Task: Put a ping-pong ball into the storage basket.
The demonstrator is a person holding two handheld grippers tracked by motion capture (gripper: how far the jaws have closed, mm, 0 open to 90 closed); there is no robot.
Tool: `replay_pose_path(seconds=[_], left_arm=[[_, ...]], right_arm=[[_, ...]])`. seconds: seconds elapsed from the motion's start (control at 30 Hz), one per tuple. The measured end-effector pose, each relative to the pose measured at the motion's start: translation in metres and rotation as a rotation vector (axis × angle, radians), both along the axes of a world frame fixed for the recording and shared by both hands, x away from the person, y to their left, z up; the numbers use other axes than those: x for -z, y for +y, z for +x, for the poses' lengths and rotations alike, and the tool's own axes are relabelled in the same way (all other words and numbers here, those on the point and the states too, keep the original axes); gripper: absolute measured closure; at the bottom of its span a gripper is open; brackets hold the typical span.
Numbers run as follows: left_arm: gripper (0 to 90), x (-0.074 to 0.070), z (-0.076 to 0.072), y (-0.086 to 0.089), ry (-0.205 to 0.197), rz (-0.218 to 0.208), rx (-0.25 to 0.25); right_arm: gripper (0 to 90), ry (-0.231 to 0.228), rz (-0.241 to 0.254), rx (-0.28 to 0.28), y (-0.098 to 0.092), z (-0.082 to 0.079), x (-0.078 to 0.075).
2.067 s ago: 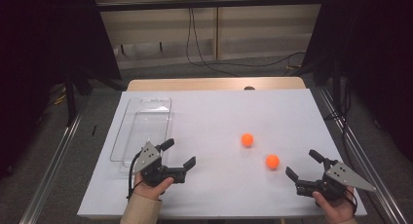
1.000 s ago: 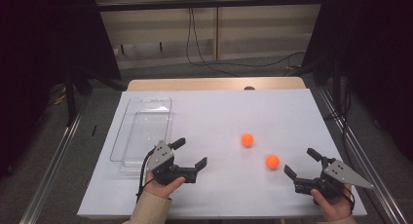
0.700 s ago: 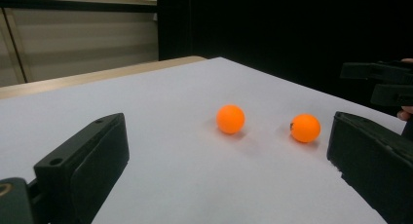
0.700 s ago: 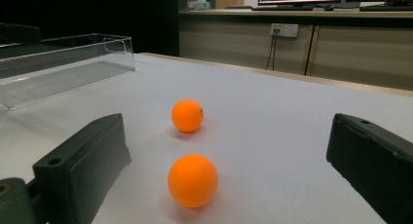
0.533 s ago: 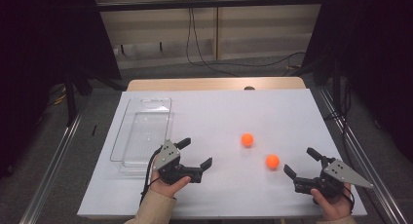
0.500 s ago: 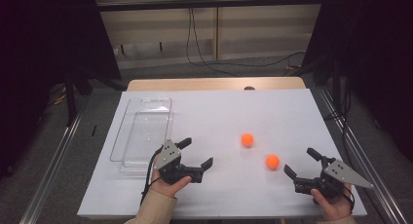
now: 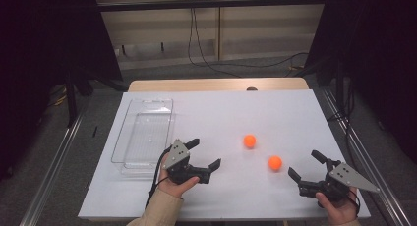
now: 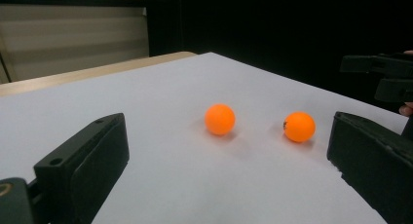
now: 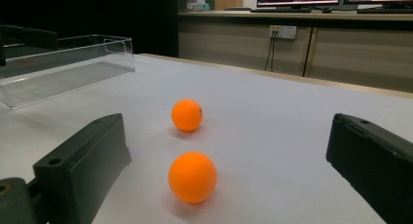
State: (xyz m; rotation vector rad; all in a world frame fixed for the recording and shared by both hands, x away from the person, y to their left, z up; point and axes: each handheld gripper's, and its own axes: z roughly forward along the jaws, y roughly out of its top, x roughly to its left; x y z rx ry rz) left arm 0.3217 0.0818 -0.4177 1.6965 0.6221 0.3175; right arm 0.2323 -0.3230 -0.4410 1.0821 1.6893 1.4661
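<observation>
We hold our left gripper (image 7: 205,155) and right gripper (image 7: 306,165) low over the table (image 7: 295,113), both with jaws spread and empty, so nothing is picked yet. Ahead lie the near ball (image 7: 275,162) and the far ball (image 7: 250,141), both loose on the table, apart, between the grippers. Farthest, the clear tray (image 7: 147,108) stands empty; the right gripper view shows its raised wall (image 9: 117,46) and monitors beyond, unlike the high view.

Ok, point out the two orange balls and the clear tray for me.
Farther orange ball (image 7: 250,141): high view, centre of the ball.
Nearer orange ball (image 7: 275,162): high view, centre of the ball.
Clear tray (image 7: 129,122): high view, its left wall near the far end.
</observation>
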Motion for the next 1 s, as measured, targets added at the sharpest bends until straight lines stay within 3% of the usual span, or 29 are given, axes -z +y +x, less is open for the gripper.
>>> replay_pose_path(seconds=[1.0], left_arm=[[1.8,0.006,0.008,-0.026,0.026,0.020,0.042]], right_arm=[[1.0,0.000,0.010,-0.001,0.000,0.000,0.000]])
